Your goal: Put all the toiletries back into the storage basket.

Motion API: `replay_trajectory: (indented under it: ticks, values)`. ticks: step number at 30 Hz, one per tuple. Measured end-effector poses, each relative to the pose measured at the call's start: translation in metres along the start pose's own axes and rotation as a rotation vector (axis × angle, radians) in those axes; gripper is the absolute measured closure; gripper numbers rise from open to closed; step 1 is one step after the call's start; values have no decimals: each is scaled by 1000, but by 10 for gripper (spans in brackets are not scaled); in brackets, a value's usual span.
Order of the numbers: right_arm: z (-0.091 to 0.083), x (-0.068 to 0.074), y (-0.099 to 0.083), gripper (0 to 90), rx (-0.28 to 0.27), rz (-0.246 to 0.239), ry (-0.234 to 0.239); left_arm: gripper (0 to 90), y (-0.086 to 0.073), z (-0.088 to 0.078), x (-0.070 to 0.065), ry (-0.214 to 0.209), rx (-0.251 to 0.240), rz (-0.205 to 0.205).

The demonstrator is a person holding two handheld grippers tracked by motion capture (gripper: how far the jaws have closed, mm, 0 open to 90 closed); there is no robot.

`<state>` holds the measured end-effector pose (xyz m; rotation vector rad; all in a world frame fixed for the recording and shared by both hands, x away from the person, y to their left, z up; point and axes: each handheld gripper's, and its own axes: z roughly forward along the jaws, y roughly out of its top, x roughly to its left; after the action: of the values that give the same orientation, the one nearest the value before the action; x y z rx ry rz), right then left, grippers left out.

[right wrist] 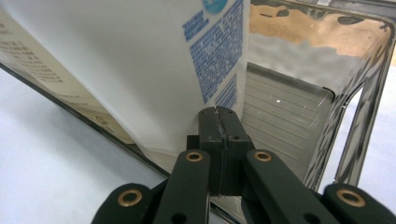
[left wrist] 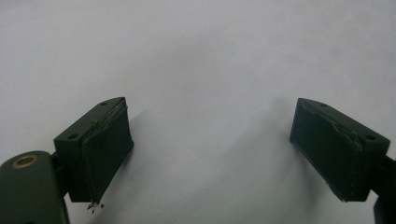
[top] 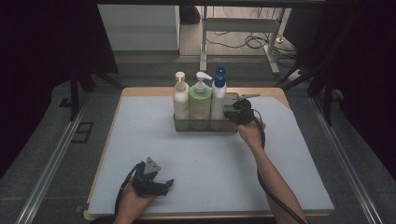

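Observation:
A metal tray [top: 205, 126] at the back middle of the mat holds three pump bottles in a row: a cream one [top: 180, 98], a green one [top: 200, 100] and a white one with a blue cap [top: 218, 95]. My right gripper [top: 232, 113] is at the tray's right end, next to the white bottle. In the right gripper view its jaws [right wrist: 219, 114] are pressed flat together with nothing visible between them, close to the white bottle [right wrist: 140, 70] and over the tray's near rim; the tray's wall [right wrist: 364, 93] curves round at the right. My left gripper [top: 168, 186] rests at the front left, its jaws [left wrist: 210, 121] wide apart over bare mat.
A pale blue-grey mat [top: 210, 168] covers a wooden table. The right part of the tray is bare inside [right wrist: 280, 121]. Beyond the table are a table frame [top: 238, 28] and loose cables [top: 254, 42] on the floor. Dark curtains flank both sides.

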<state>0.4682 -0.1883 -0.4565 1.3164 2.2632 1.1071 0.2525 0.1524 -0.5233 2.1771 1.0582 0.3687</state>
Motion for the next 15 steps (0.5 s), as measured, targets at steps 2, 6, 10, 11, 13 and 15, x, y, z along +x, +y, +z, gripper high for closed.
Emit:
replay_trajectory:
  ticks: [2,6,10,11,13,15]
  values:
    - [-1,1,0,830,6,-17,-16,122,0,0,0,0,0,0]
    - [-3,-1,0,721,11,-36,-42,122,0,0,0,0,0,0]
    - [-7,-3,0,615,8,-54,-62,122,0,0,0,1,0,0]
    - [-8,-3,0,581,9,-58,-62,122,0,0,0,0,0,0]
    - [-12,-4,-1,538,2,-60,-60,122,0,0,0,0,0,0]
    - [-15,-4,-1,491,-1,-63,-50,122,0,0,0,0,0,1]
